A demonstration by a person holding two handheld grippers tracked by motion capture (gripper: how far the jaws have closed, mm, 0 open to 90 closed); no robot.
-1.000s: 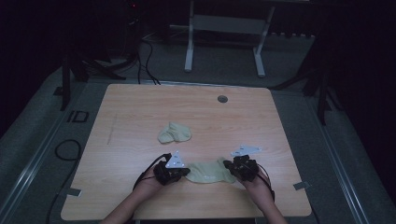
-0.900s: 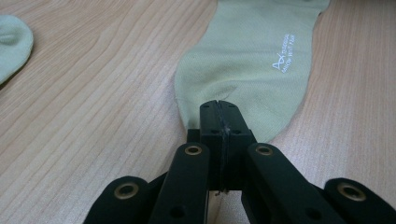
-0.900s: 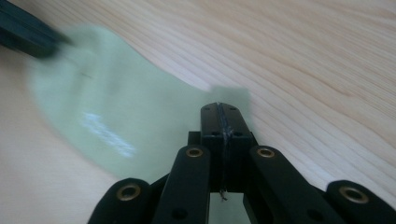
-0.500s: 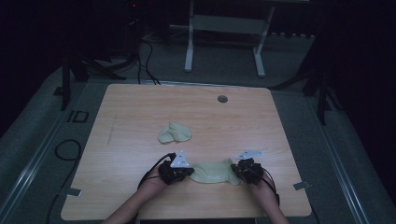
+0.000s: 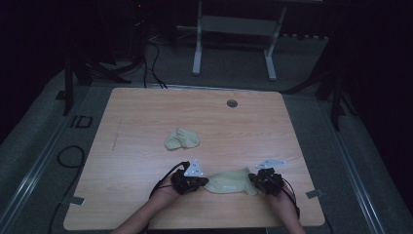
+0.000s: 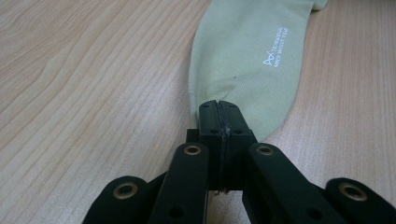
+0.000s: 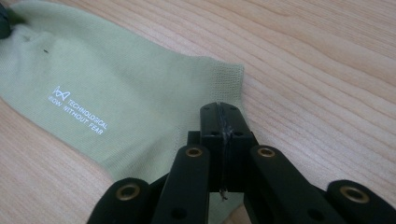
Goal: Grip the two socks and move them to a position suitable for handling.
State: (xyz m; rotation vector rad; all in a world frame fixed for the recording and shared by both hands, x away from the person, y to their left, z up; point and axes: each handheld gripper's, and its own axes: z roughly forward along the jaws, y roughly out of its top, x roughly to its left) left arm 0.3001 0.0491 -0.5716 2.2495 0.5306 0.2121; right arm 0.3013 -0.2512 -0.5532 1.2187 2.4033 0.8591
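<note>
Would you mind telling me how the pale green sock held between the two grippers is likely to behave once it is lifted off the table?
The sock looks like thin knit lying flat on the table, so it would probably sag between the left gripper and right gripper. It is likely very light. With both jaws shut on its ends, slipping seems unlikely.

A dim lab or studio is showing here: a wooden table [image 5: 146, 112] is standing on grey carpet [image 5: 311, 97], with cables [image 5: 146, 58] trailing past stand legs [image 5: 197, 53].
</note>
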